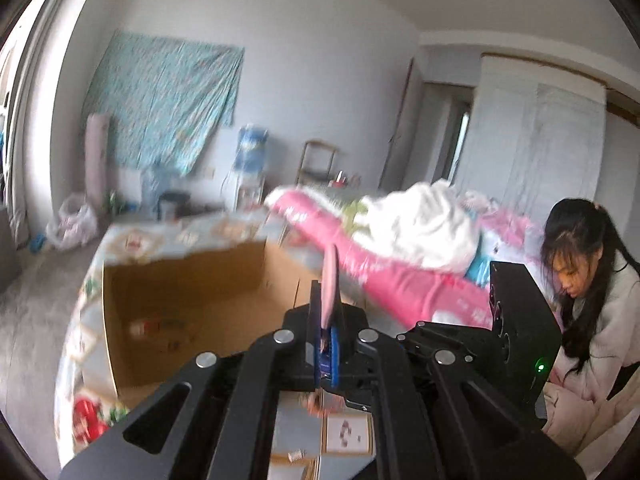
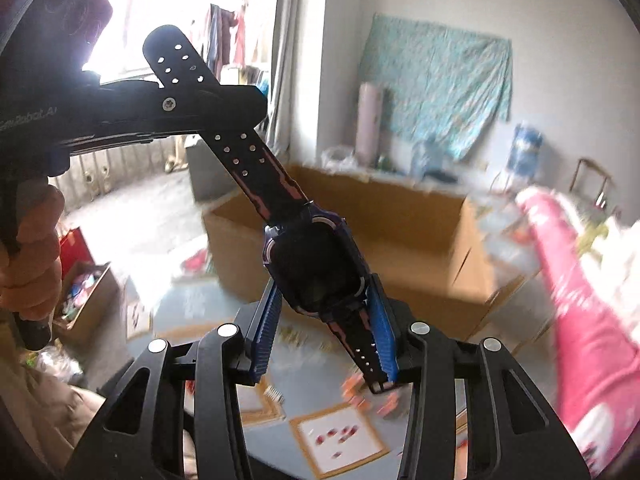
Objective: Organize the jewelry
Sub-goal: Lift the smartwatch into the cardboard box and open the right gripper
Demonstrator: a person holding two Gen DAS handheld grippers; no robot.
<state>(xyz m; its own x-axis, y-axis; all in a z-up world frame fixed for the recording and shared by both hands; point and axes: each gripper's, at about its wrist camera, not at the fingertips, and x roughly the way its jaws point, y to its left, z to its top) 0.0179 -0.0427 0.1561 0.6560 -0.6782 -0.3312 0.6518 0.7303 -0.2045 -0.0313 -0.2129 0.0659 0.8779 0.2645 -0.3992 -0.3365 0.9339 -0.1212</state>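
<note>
Right wrist view showed the watch (image 2: 316,264) held above the open cardboard box (image 2: 420,236), its case pinched in the right gripper (image 2: 326,320) and its upper strap clamped in the left gripper (image 2: 224,104), with clear air above the box rim.

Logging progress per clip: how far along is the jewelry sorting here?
Nothing visibly sorted yet. In hand: the black wristwatch with pink-lined strap, its case between the right gripper pads, its strap end clamped by the left gripper. Left: placing it, maybe in the open brown cardboard box.
</note>
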